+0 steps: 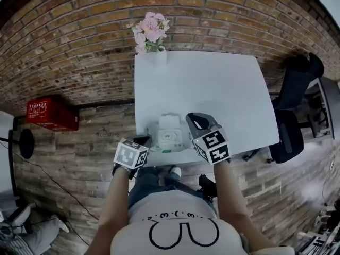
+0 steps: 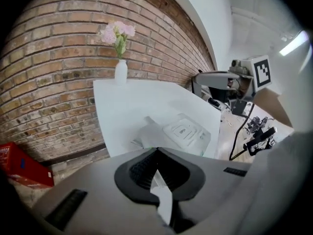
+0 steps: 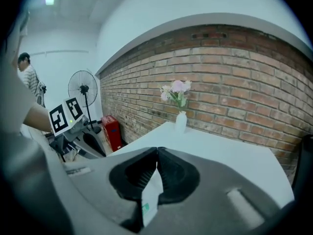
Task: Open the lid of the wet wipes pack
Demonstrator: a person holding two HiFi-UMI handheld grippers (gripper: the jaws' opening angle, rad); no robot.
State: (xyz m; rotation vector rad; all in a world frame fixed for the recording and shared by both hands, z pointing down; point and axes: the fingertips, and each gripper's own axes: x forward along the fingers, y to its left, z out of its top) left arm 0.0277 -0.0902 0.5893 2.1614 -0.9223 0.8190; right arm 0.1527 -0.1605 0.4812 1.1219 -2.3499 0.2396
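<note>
The wet wipes pack [image 1: 169, 135] lies on the white table [image 1: 212, 84] close to its near edge. In the left gripper view the pack [image 2: 182, 133] shows a white lid with a small printed label, and the lid looks flat. My left gripper [image 1: 144, 139] sits just left of the pack, off it, its jaws [image 2: 156, 149] shut with nothing of the pack between them. My right gripper [image 1: 193, 118] hangs above the pack's right side, clear of it, jaws [image 3: 157, 148] shut and pointing over the table toward the brick wall.
A white vase of pink flowers [image 1: 153, 36] stands at the table's far edge against the brick wall. A red box [image 1: 48, 113] and a fan [image 1: 24, 142] are on the floor to the left, a black chair [image 1: 295, 116] to the right. A person [image 3: 29, 75] stands far left.
</note>
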